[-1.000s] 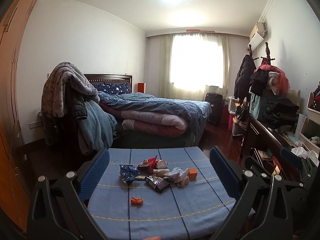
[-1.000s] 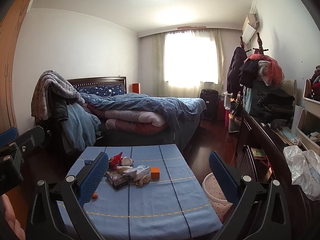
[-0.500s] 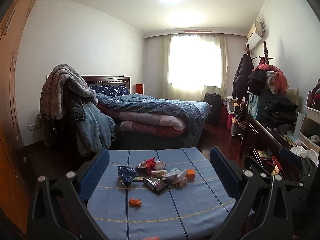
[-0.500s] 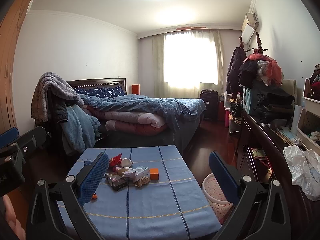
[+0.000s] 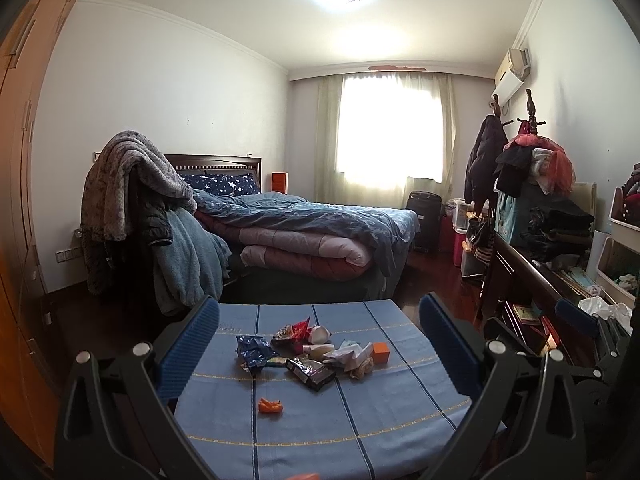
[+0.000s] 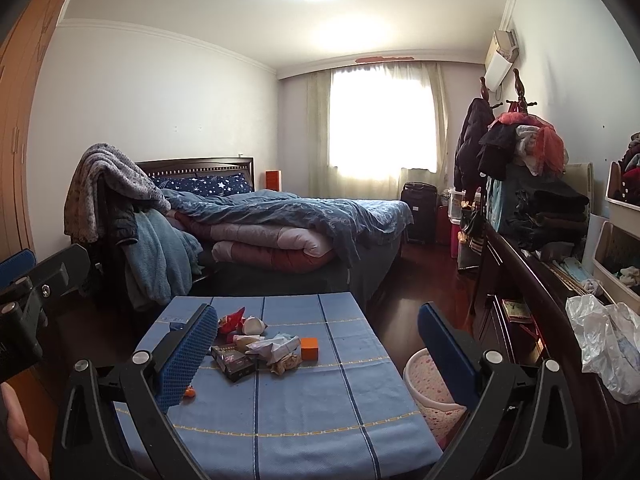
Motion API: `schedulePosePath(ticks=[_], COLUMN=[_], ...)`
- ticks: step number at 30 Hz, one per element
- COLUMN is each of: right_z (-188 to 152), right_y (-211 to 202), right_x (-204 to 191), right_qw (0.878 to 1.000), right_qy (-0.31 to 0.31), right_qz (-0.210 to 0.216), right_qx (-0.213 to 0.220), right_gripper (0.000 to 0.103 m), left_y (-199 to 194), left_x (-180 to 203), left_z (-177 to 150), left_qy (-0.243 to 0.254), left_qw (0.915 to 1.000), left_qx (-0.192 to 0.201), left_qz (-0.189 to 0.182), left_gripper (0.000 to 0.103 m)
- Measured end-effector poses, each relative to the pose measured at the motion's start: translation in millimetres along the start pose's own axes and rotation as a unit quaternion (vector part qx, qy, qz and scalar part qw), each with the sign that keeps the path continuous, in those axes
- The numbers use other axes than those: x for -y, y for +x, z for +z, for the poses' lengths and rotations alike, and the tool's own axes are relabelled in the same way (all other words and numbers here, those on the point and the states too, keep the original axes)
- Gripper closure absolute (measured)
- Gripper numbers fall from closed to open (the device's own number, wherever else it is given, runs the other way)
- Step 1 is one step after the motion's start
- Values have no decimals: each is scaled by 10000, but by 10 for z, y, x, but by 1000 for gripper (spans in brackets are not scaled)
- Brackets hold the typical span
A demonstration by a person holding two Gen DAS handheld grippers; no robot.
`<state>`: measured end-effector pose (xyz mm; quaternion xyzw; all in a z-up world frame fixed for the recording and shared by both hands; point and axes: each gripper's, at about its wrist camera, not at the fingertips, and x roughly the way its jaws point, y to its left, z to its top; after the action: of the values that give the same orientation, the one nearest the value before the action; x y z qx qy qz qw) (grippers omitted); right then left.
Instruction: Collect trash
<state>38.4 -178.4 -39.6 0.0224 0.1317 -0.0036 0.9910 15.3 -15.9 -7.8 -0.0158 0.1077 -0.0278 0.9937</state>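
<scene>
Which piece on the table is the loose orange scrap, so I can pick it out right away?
Start at the blue-clothed table in front of the bed, and find the trash pile at its middle. The orange scrap lies alone on the near side of that pile. Unlike the orange box at the pile's right edge, it is small, flat, crumpled and touches nothing else.

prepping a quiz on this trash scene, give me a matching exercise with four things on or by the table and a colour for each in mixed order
Things:
1. small box
2. crumpled wrapper at the left of the pile
3. basket beside the table
4. crumpled tissue

Colours:
A. white
B. pale pink, speckled
C. orange
D. dark blue

Pairs: 1-C, 2-D, 3-B, 4-A
</scene>
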Motion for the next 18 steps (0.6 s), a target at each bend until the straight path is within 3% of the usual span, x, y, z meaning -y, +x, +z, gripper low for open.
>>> schedulePosePath(ticks=[18], right_z=[-21], right_y=[4], right_x=[-12], right_qw=[10000], right_qy=[-18], right_qz=[-3], right_qx=[11], right_gripper=[3], left_y=[-17], left_x=[-25], left_z=[6], left_qy=[-1], left_qw=[10000], left_qx=[7], left_qz=[1], left_gripper=[3])
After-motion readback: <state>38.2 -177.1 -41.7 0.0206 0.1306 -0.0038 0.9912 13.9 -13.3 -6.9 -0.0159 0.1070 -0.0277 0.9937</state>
